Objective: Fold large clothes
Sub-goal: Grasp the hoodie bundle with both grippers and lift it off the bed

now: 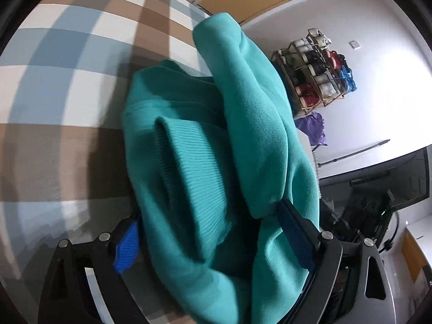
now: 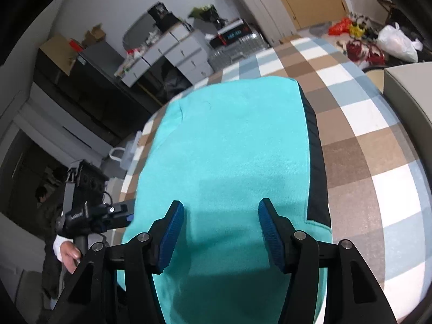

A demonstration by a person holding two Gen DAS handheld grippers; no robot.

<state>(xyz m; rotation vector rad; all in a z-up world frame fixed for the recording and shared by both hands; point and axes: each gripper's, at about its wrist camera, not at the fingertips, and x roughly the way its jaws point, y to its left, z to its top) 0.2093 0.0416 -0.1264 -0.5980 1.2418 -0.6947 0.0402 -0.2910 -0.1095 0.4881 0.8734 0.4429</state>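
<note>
A teal sweatshirt [image 2: 232,140] lies folded flat on a checked blue, brown and white bedspread [image 2: 364,140], with a black panel along its right edge [image 2: 314,145]. My right gripper [image 2: 221,216] hovers just above its near part, jaws wide open and empty. In the left wrist view the sweatshirt [image 1: 243,124] is bunched up, its ribbed cuff or hem [image 1: 194,167] showing. My left gripper [image 1: 210,221] has this bundle between its blue pads [image 1: 127,245], jaws held wide by the thick cloth. The left gripper also shows at the sweatshirt's left edge [image 2: 118,213].
The bedspread [image 1: 67,81] fills the left of the left wrist view. A shelf of yarn rolls [image 1: 316,67] and a purple bag [image 1: 313,128] stand by the white wall. Grey drawers [image 2: 186,51], a white plastic bag [image 2: 397,43] and floor clutter lie beyond the bed.
</note>
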